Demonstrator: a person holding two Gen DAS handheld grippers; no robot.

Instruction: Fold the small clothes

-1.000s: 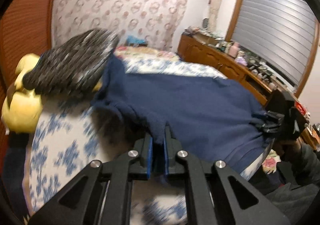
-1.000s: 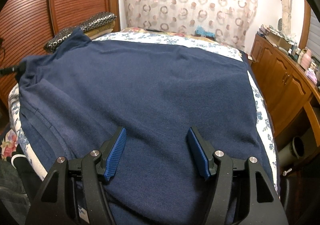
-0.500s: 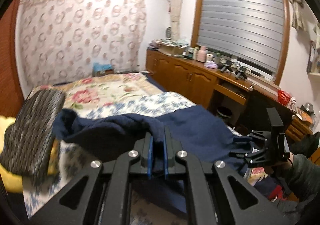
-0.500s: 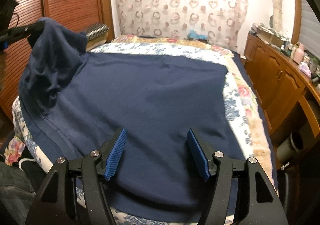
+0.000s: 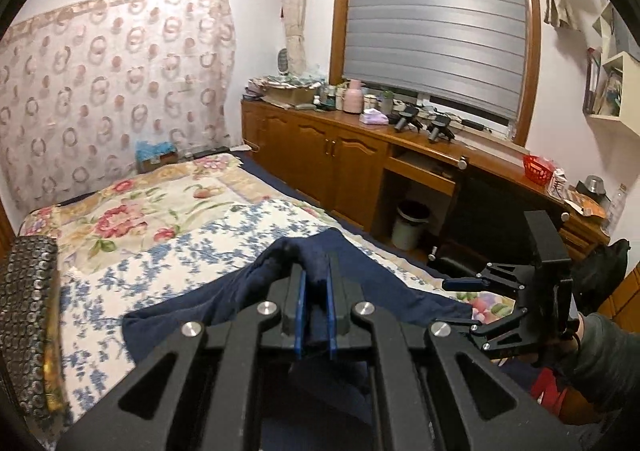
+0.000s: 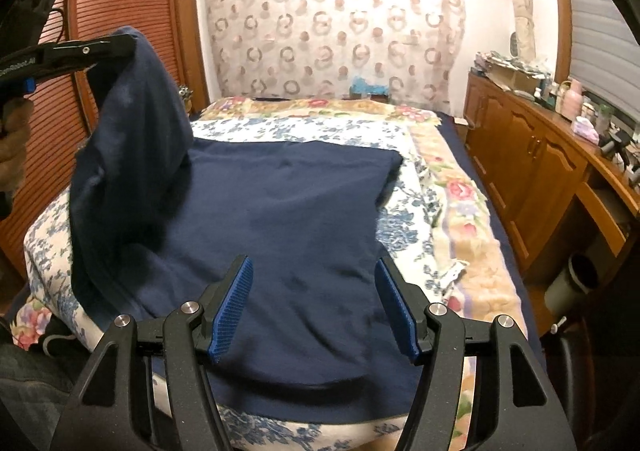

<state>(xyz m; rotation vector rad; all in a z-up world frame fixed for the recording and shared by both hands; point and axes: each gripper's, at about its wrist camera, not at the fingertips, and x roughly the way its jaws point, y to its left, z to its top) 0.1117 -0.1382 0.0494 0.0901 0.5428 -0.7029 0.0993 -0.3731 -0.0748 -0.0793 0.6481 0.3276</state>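
Bed w/ floral cover carries the navy garment, most of it spread flat across the near half. Change over the last second: the garment's left edge, low and near the mattress a second ago, has been drawn up and inward — it now hangs as a draped flap well above the bed at the left of the right wrist view. Judgement: first lengthwise fold is under way, roughly a third along; flap not yet laid over the body of the cloth. Left gripper is raised, fingers pointing across the bed toward the cabinet, jaws pinched together on a bunch of navy fabric between the blue pads. Right gripper hovers low over the near hem, jaws wide apart, nothing between them; contact w/ cloth cannot be confirmed. It also shows at right in the left wrist view, apart from the lifted edge. Textured pillow lies at the bed's left side, clear of the fold path.
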